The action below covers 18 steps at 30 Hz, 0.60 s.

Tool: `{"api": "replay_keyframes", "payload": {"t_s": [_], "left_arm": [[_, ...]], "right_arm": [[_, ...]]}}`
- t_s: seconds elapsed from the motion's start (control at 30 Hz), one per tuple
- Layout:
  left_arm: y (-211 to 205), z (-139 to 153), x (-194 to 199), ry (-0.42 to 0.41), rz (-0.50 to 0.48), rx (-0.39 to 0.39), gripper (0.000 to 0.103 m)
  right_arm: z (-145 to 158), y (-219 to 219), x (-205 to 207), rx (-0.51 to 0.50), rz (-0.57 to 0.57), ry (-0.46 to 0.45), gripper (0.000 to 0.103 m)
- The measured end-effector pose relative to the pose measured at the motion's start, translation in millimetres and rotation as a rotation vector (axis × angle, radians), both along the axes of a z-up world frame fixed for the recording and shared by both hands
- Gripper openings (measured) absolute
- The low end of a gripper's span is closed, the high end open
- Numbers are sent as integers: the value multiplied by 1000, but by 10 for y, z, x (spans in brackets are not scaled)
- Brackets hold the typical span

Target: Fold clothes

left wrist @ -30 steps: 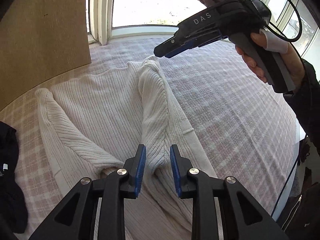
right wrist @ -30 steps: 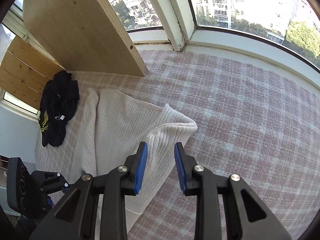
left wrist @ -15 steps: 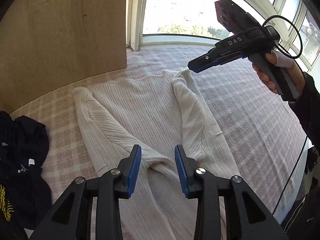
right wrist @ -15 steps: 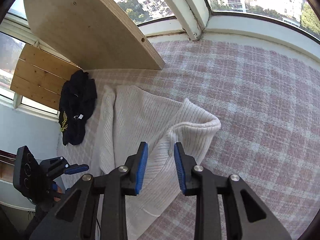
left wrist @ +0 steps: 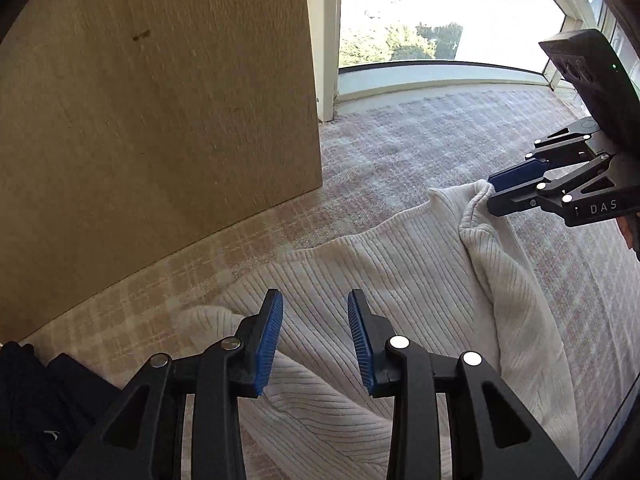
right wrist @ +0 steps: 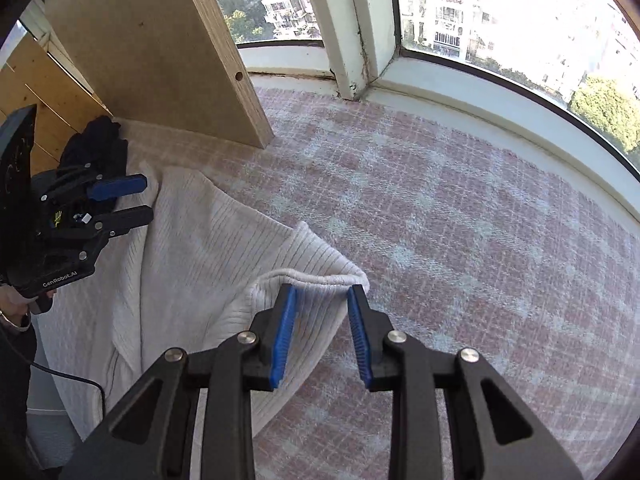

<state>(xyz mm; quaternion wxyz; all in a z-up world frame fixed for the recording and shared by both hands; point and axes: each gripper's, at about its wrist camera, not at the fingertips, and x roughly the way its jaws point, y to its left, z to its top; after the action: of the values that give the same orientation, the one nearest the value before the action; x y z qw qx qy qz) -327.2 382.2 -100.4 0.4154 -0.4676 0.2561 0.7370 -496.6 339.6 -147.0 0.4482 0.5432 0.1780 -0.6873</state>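
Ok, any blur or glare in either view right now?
Left wrist view: wooden panel is streaked by motion blur and the window is blown out. Right wrist view: sharp, sunlit bedspread, white sweater clear; fisheye bends the sill.

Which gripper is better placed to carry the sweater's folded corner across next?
Right. The right gripper already straddles the sweater's raised corner; the left gripper hangs open above flat fabric, gripping nothing.

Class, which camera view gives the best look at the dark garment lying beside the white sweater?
The right wrist view: the dark garment lies bunched by the wooden board, though the left gripper covers part. The left wrist view shows only its dark edge at the bottom left corner.
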Motion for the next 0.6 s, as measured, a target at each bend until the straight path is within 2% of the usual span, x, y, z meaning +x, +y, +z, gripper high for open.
{"api": "replay_keyframes", "payload": {"t_s": [0.07, 0.17, 0.33, 0.4, 0.5, 0.57, 0.6], "left_arm": [[36, -128, -66, -20, 8, -34, 34], [-42, -229, -123, -5, 40, -62, 32], [-101, -203, -114, 10, 48, -80, 30], [-101, -169, -94, 14, 50, -79, 30], [-151, -75, -73, 51, 62, -74, 29], [-215, 8, -80, 61, 79, -57, 31], [-271, 75, -79, 65, 87, -35, 31]], "right_arm": [[-37, -54, 40, 12, 29, 1, 27], [-178, -88, 50, 112, 34, 54, 24], [-168, 31, -15, 203, -3, 103, 25], [-49, 66, 4, 149, -14, 104, 25], [157, -17, 147, 99, 22, 196, 25], [215, -114, 203, 101, 39, 237, 25], [213, -164, 202, 98, 45, 228, 25]]}}
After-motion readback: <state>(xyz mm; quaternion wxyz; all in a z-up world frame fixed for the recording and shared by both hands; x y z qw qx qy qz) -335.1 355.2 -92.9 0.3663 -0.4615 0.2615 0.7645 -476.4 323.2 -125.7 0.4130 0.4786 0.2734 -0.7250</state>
